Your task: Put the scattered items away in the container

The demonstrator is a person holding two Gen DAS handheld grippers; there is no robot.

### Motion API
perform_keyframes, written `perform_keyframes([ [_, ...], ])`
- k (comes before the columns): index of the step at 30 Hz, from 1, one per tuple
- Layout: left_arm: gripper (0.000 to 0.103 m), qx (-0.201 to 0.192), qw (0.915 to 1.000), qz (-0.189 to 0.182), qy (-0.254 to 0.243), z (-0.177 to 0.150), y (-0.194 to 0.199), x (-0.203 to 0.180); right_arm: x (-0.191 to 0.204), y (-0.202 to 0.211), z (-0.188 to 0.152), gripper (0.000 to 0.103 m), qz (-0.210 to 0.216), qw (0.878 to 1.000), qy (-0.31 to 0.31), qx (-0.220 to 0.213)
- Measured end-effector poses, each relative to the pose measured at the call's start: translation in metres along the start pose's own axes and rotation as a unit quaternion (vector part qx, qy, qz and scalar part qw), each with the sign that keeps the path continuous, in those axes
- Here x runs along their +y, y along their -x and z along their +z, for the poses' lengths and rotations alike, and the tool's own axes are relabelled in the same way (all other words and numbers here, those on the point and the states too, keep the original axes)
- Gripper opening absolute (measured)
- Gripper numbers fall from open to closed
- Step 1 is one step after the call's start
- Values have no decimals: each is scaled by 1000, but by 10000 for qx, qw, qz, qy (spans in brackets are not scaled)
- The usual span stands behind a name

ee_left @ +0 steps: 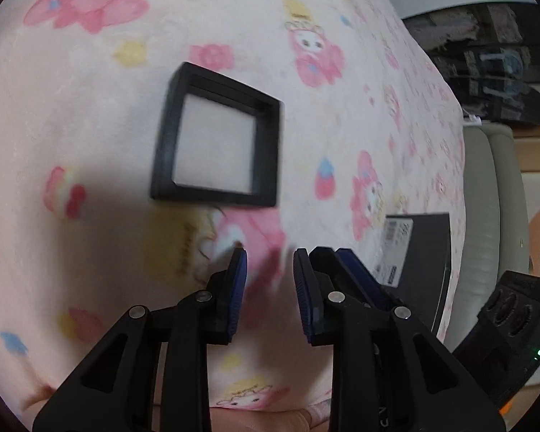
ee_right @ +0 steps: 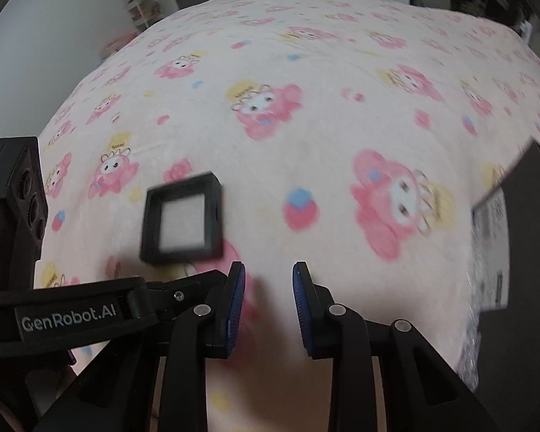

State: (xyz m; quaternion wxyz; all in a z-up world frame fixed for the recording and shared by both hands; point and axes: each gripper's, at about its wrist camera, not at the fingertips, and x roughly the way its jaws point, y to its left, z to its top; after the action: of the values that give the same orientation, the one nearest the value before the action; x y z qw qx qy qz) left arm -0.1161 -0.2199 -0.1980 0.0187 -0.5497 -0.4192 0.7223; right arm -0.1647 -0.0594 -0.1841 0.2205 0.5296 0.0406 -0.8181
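A small black square case (ee_left: 216, 136) with a white inside lies flat on the pink cartoon-print blanket (ee_left: 90, 108). In the right wrist view the same case (ee_right: 181, 219) sits ahead and to the left. My left gripper (ee_left: 269, 270) hovers just short of the case, open, with only blanket between its blue pads. My right gripper (ee_right: 268, 288) is also open and holds nothing. The two grippers are close side by side. The left gripper's body (ee_right: 68, 315) crosses the lower left of the right wrist view.
A larger black box (ee_right: 514, 234) with a white label (ee_right: 491, 252) lies at the blanket's right edge; it also appears as the box (ee_left: 421, 252) in the left wrist view. A pale cushioned edge (ee_left: 493, 198) and dark shelving (ee_left: 493, 64) lie beyond on the right.
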Motion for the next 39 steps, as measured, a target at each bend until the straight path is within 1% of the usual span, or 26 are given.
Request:
perform_keyframes([
  [3, 25, -447, 9989, 70, -116, -1, 21, -7, -9, 13, -5, 25, 5, 9999, -115, -63],
  [6, 25, -877, 9957, 283, 5, 5, 33, 1, -9, 25, -5, 25, 35, 9999, -67, -140],
  [9, 25, -1242, 9901, 595, 289, 15, 42, 15, -1, 28, -1, 25, 9, 9997, 119, -191],
  [11, 25, -1378, 9866, 689, 534, 24, 45, 26, 4, 30, 3, 25, -9, 9995, 242, -222],
  [13, 25, -1430, 9842, 728, 749, 31, 47, 38, 7, 25, 6, 28, -7, 9994, 299, -159],
  [15, 27, -1357, 9834, 912, 789, 37, 42, 42, 10, 16, 11, 30, -33, 9994, 341, -97],
  [16, 27, -1309, 9829, 1032, 785, 40, 39, 43, 12, 10, 14, 32, -55, 9993, 362, -64],
  [19, 28, -1219, 9805, 1412, 617, 48, 30, 39, 14, -5, 22, 37, -151, 9992, 374, 48],
  [21, 32, -1197, 9815, 1417, 484, 50, 25, 36, 16, -16, 28, 38, -200, 9990, 375, 139],
  [24, 32, -1022, 9856, 1273, 434, 54, 17, 38, 21, -30, 35, 41, -88, 9989, 379, 262],
  [26, 32, -910, 9881, 1166, 429, 56, 13, 39, 25, -37, 39, 45, 72, 9987, 395, 303],
  [30, 32, -874, 9898, 1042, 426, 60, 11, 42, 32, -55, 39, 46, 254, 9974, 497, 452],
  [32, 31, -812, 9915, 943, 378, 60, 9, 40, 34, -58, 37, 46, 322, 9972, 522, 428],
  [33, 30, -775, 9923, 907, 323, 59, 8, 38, 33, -56, 36, 40, 356, 9973, 514, 378],
  [34, 29, -733, 9930, 894, 233, 58, 6, 35, 33, -54, 35, 29, 390, 9974, 504, 344],
  [36, 28, -620, 9946, 824, 70, 55, 2, 29, 31, -48, 32, 21, 439, 9976, 433, 310],
  [39, 28, -336, 9971, 657, -166, 48, -5, 19, 22, -34, 23, 20, 323, 9986, 354, 235],
])
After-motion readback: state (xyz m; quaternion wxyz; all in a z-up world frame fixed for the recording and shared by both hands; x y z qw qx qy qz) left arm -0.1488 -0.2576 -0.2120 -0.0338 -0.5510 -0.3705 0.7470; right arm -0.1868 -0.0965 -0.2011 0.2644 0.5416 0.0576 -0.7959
